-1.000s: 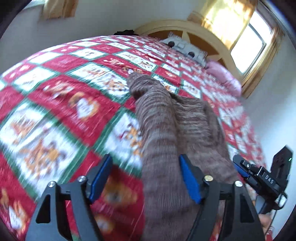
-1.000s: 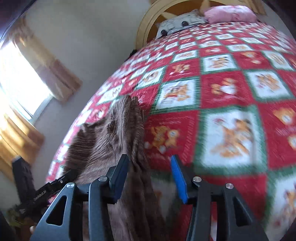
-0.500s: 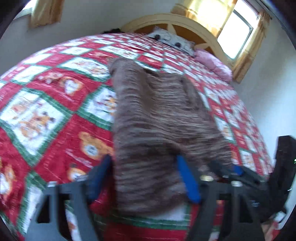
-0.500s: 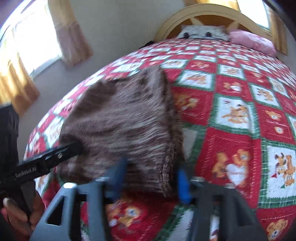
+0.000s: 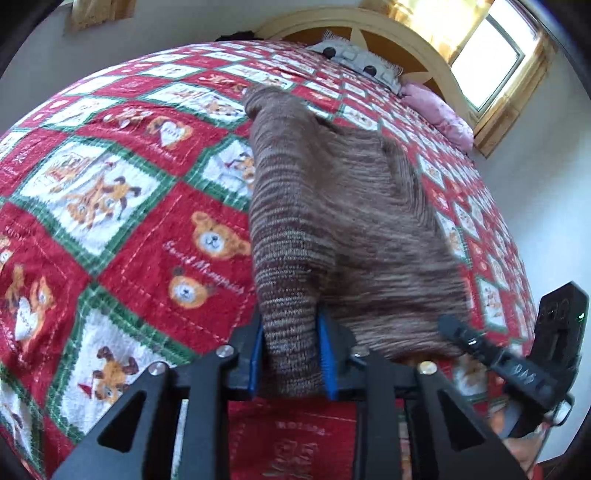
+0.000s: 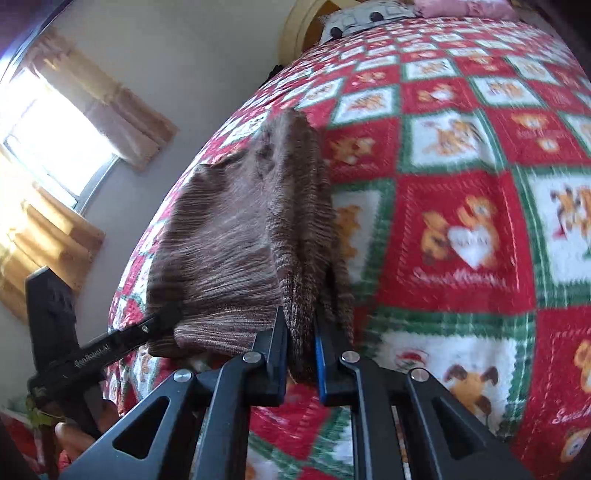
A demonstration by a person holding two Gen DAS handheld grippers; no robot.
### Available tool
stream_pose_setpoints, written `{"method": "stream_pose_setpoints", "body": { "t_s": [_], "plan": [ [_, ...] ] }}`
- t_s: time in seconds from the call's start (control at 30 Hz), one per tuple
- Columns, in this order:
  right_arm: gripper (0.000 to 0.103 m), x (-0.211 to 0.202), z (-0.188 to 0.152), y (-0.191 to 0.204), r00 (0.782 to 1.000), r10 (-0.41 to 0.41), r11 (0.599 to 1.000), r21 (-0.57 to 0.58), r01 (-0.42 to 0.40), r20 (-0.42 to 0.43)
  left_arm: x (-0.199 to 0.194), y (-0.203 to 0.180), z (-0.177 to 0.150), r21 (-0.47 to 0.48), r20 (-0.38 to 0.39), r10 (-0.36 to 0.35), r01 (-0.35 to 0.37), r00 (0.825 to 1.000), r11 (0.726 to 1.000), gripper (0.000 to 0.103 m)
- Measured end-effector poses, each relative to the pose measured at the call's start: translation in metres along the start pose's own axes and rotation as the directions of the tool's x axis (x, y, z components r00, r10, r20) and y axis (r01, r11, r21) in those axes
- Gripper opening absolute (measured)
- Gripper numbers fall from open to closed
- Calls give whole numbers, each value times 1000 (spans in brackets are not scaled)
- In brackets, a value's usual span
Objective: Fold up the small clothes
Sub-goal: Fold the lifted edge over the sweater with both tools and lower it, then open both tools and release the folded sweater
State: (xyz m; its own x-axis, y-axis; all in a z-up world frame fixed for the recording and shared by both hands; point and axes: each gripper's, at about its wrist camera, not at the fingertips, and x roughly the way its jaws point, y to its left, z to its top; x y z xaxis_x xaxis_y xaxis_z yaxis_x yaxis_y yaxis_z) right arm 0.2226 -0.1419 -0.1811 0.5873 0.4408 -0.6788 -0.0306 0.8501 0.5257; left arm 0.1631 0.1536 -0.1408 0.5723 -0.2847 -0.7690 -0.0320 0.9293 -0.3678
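My left claw (image 5: 290, 354) is clamped on the near left corner of the sweater (image 5: 343, 221), knit bunched thick between its blue pads (image 5: 324, 354). My right claw (image 6: 301, 350) pinches the near right corner the same way, its two fingers narrow around a fold of fabric. There is one sweater, brown and striped, lying lengthwise on the quilt (image 5: 110, 192) with its far end pointing toward the headboard (image 5: 369, 33) and its near hem lifted between my two claws. In the left view the right claw (image 5: 461, 336) shows at the hem's other corner; in the right view the left claw (image 6: 162, 321) shows likewise. Red, green and white quilt lies bare to the left of the sweater in the left view, and bare to its right in the right view, with more bare quilt beyond it up to the pillows. I count two pillows: a grey one (image 5: 362, 61) and a pink one (image 5: 439, 110), both well apart from the sweater. The bed's near edge runs just under my claws.
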Motion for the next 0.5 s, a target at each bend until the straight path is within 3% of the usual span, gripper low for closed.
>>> {"method": "stream_pose_setpoints", "body": {
  "t_s": [0.07,0.2,0.33,0.4,0.5],
  "plan": [
    [10,1,-4,-2,999,4,1000,-20,-3,32,-1,-7,-5,52,42,34,-36,999,998,35],
    [11,-2,-16,14,994,-73,989,-123,84,86,-2,-27,-14,163,130,201,-221,971,962,59],
    [15,-9,-27,26,983,-138,974,-166,157,121,-9,-22,-15,145,117,211,-227,970,963,61],
    [17,-17,-32,31,975,-176,964,-178,198,132,-17,-25,-19,163,121,246,-264,962,951,61],
    [34,-30,-46,35,963,-243,947,-186,262,118,-30,-35,-29,209,156,286,-315,945,926,62]
  ]
}}
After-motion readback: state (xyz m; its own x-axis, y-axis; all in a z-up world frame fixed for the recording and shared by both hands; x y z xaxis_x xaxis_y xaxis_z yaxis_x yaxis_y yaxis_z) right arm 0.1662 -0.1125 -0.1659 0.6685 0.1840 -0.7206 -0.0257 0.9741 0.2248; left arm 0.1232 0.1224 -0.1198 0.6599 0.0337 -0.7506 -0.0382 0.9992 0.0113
